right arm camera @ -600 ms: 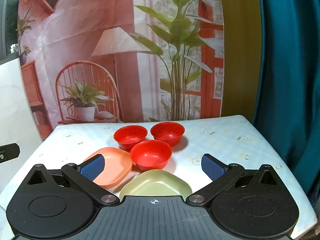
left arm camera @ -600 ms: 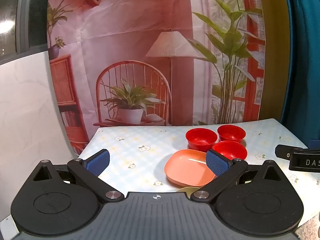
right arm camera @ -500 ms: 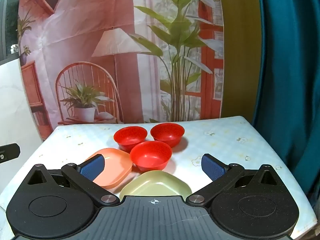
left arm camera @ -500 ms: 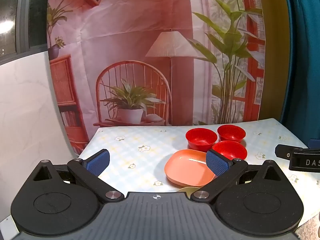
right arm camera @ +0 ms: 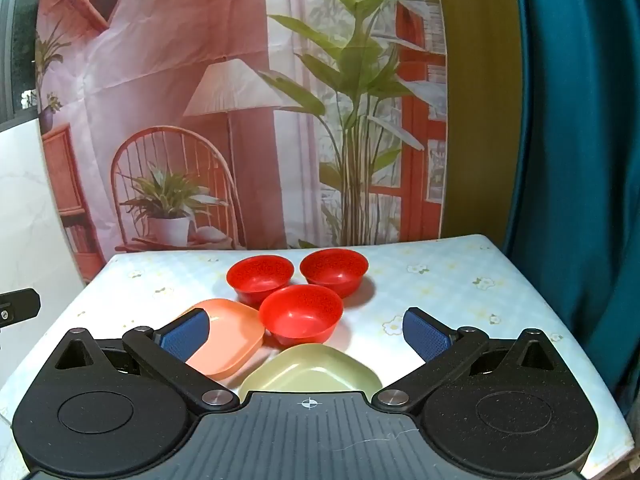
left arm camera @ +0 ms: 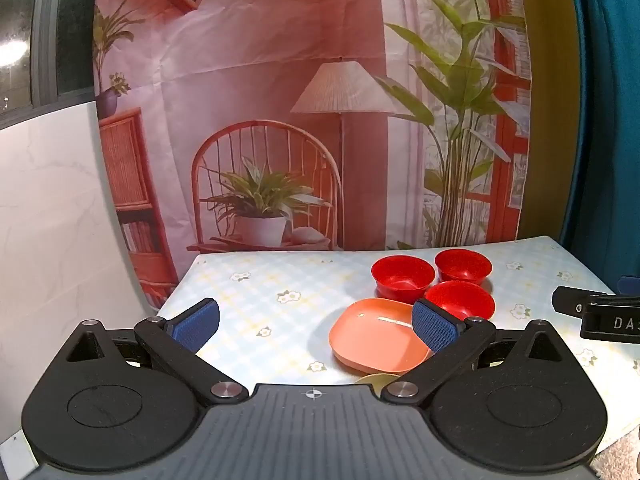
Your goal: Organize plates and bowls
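Observation:
Three red bowls stand close together on the table: far left (right arm camera: 260, 278), far right (right arm camera: 334, 270) and near (right arm camera: 301, 316). An orange plate (right arm camera: 228, 344) lies left of the near bowl, and a pale green plate (right arm camera: 312, 370) lies in front of it. In the left wrist view the orange plate (left arm camera: 376, 336) and the bowls (left arm camera: 402, 276) sit to the right, and only a sliver of the green plate (left arm camera: 374, 380) shows. My left gripper (left arm camera: 316, 322) is open and empty above the table's near left. My right gripper (right arm camera: 306, 332) is open and empty, just short of the plates.
The table (right arm camera: 460, 280) has a pale checked cloth with flowers. A printed backdrop (right arm camera: 240, 100) hangs right behind it and a teal curtain (right arm camera: 580, 160) stands at the right. The right gripper's body (left arm camera: 600, 316) shows at the right edge of the left wrist view.

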